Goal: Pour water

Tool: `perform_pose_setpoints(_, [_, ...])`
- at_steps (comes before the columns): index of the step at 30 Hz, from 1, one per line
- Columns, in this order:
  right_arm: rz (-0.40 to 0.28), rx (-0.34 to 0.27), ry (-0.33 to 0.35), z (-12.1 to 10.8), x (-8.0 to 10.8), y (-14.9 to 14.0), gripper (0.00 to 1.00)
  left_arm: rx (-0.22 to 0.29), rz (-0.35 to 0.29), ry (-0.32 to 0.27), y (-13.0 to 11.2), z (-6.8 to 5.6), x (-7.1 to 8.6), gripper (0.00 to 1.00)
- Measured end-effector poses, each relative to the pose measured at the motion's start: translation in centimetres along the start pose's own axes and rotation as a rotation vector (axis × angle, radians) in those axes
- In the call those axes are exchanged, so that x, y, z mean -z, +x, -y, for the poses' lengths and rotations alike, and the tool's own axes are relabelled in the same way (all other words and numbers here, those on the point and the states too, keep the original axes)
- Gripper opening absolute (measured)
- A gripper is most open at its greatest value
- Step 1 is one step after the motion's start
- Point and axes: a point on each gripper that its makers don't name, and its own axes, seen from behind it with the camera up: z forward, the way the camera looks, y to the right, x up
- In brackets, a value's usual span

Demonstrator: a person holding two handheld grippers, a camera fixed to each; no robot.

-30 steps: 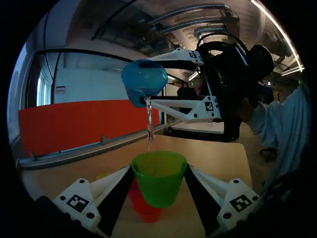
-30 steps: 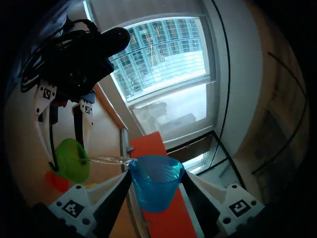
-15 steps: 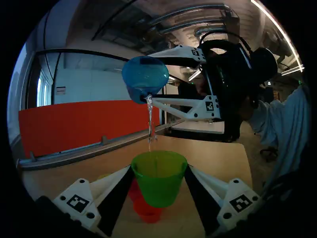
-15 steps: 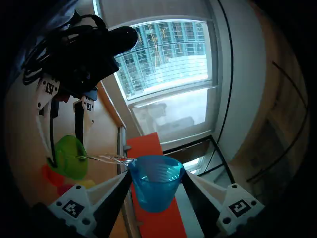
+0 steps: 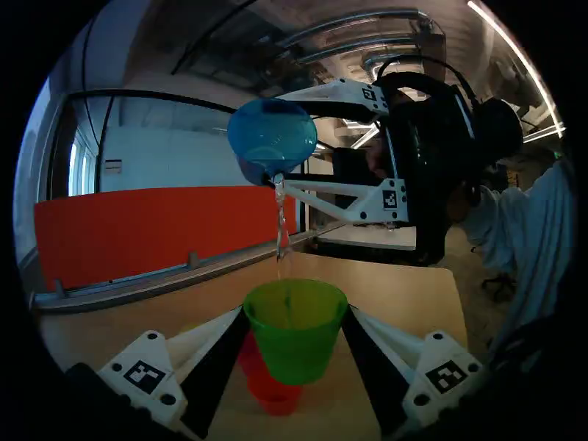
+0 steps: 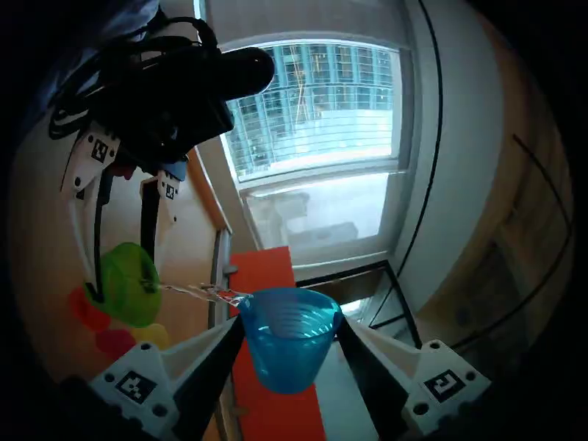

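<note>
In the left gripper view, an orange panel (image 5: 147,228) runs along the far left edge of the wooden table (image 5: 397,283). Toward the middle, the left gripper (image 5: 294,317) is closed on a green cup (image 5: 295,342). Both white fingers press its sides just under the rim and hold it upright over the table's near edge. The cup is translucent plastic, tapered and smooth-walled. Below and just behind it, a red cup (image 5: 268,386) of the same shape sits on the wood.

Straight above, a blue cup (image 5: 272,140) — translucent too — is tipped steeply, its mouth turned toward the camera. A thin, twisting stream of water (image 5: 280,228) falls from its lower lip into the green cup's mouth. The right gripper (image 5: 285,147) clamps the blue cup, one finger over it and one under, reaching in from the right. Farther right are its black body and cables, and a person's pale sleeve (image 5: 529,235).

In the right gripper view, the green cup sits at the left between the other gripper's fingers, which come down from the top left. A yellow shape (image 6: 151,334), too blurred to make out, lies beside it on the table. The stream runs from the green cup across to the blue cup's rim. The blue cup is squeezed between the near fingers at bottom centre, and shallow ridges ring its inner wall. Behind it stands a large window (image 6: 323,110).
</note>
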Motion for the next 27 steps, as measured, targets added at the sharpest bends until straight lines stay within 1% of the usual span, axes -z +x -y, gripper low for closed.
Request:
perform_pose_setpoints(18, [0.0,0.092,-0.025,-0.75,-0.2,0.44,0.91,0.003,0.004,0.003,-0.21,0.41,-0.1,0.87])
perform_pose_setpoints(27, [-0.006,0.151,-0.028,-1.0,-0.33,0.96,0.91,0.001,0.003,0.005,-0.06,0.47,-0.18,0.87])
